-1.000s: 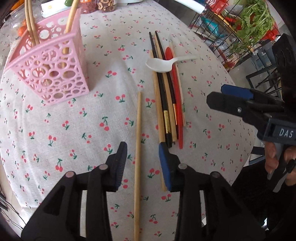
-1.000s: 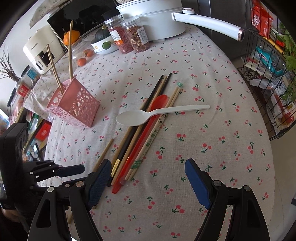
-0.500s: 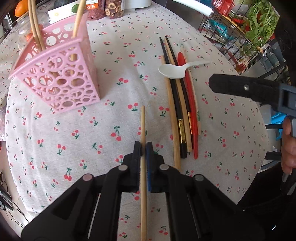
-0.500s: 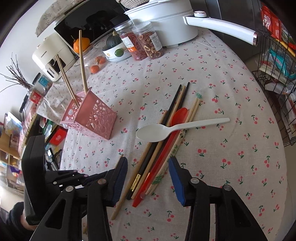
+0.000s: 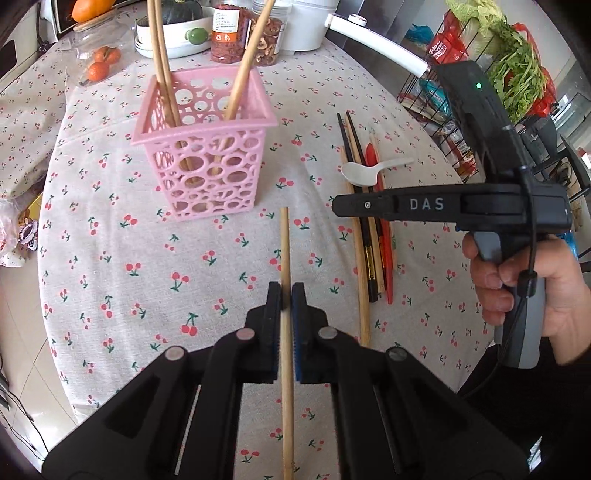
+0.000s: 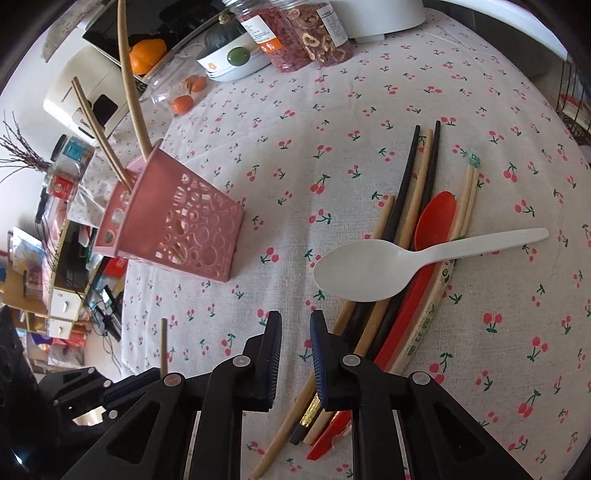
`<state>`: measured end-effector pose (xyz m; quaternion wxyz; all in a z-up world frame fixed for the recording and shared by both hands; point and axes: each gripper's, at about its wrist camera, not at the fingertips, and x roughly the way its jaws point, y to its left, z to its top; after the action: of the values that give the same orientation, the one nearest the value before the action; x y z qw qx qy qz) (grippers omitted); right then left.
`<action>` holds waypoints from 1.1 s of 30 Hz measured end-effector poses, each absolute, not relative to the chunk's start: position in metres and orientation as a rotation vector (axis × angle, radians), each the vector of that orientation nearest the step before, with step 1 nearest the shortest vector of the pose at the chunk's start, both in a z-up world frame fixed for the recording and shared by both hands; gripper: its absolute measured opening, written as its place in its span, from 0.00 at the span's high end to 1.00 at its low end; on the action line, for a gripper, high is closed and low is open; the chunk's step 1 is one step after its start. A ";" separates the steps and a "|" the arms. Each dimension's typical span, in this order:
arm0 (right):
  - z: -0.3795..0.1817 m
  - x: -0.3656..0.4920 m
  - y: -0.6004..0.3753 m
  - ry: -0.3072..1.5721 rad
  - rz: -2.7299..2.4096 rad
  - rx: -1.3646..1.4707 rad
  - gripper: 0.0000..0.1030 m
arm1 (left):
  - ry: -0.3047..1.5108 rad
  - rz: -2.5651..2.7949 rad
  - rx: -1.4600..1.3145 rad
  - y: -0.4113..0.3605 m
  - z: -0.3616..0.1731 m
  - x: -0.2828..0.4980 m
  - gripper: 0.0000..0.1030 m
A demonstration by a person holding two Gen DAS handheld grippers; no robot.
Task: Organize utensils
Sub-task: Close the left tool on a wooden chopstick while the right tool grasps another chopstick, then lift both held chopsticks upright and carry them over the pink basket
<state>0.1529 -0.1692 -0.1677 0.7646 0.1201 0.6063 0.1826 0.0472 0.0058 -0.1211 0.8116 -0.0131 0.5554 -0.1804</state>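
My left gripper (image 5: 286,295) is shut on a plain wooden chopstick (image 5: 284,243), held off the cloth and pointing toward the pink perforated basket (image 5: 207,147). Three wooden chopsticks stand in that basket. My right gripper (image 6: 295,325) hangs low over the near end of the utensil pile. Its jaws are closing to a narrow gap with only tablecloth between them. To its right lie a white plastic spoon (image 6: 369,269), a red spoon (image 6: 436,218), black chopsticks (image 6: 402,192) and wooden chopsticks (image 6: 469,192). The left wrist view shows the right gripper (image 5: 338,205) side-on above the pile.
Jars (image 5: 229,33), a white bowl (image 5: 177,40), oranges (image 5: 99,62) and a white pot with a long handle (image 5: 373,44) line the far edge of the cherry-print table (image 5: 129,258). A wire rack with greens (image 5: 517,66) stands to the right.
The left jaws shut on the single chopstick and raised it, bringing the basket nearer. The right gripper's jaws narrowed sharply while it sank toward the near end of the utensil pile.
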 end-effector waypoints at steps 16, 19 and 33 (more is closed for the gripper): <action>-0.162 0.155 -0.178 1.280 0.236 0.158 0.85 | 1.193 -0.384 -0.061 0.025 -0.117 0.043 0.94; -0.162 0.156 -0.173 1.275 0.236 0.126 0.85 | 1.195 -0.382 -0.057 0.022 -0.118 0.045 0.94; -0.169 0.147 -0.140 1.275 0.166 -0.110 0.85 | 1.210 -0.367 -0.064 0.026 -0.122 0.048 0.94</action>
<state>0.1470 -0.1401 -0.1690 0.7989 -0.0514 0.5942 0.0773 0.0475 0.0256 -0.1224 0.8063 -0.0301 0.5653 -0.1715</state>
